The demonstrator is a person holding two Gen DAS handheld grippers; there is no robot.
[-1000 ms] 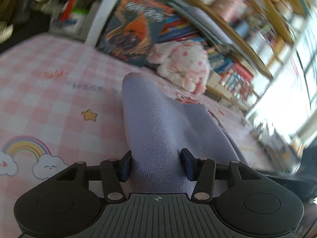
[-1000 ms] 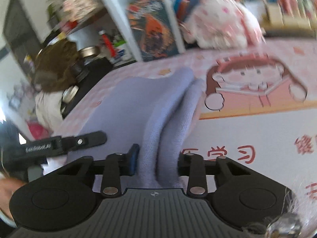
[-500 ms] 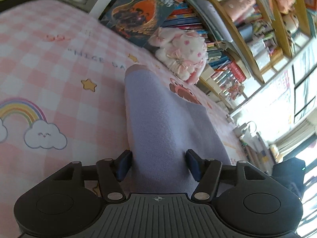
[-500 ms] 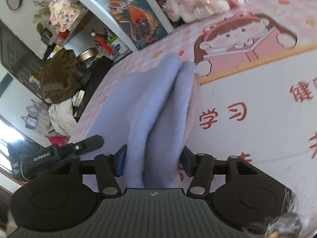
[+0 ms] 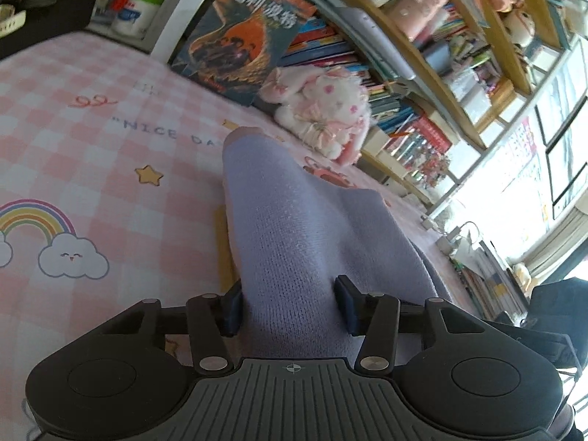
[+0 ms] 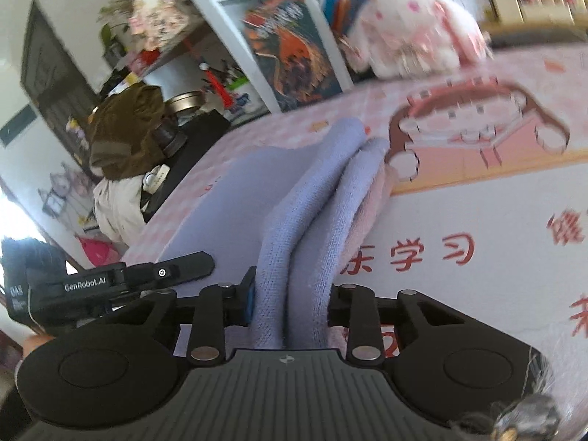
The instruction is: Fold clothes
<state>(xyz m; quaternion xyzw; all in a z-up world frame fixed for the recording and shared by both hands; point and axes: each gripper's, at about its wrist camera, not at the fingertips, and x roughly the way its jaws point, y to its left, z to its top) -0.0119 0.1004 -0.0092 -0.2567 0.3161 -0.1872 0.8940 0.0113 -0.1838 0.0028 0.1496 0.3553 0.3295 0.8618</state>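
Note:
A lavender knit garment (image 5: 279, 213) lies folded lengthwise on a pink checked bedspread (image 5: 110, 169). In the left wrist view a thick bunch of it fills the gap of my left gripper (image 5: 288, 305), whose jaws are closing, pads against the cloth. In the right wrist view two rolled folds of the garment (image 6: 323, 191) run forward from my right gripper (image 6: 290, 301). Its jaws are closing too and pinch both folds. The left gripper (image 6: 110, 279) shows at the left edge there, beside the flat part of the garment.
A white and pink plush rabbit (image 5: 323, 110) and a large book (image 5: 239, 36) lean against the bookshelves (image 5: 441, 55) behind the bed. A brown cloth heap (image 6: 125, 128) and a pot sit on a dark stand at the bed's left. The bedspread carries a cartoon print (image 6: 470, 136).
Both pairs of jaws stood a little wider half a second ago and have narrowed again on the garment. Both views have swung slightly; the garment stays between the fingers.

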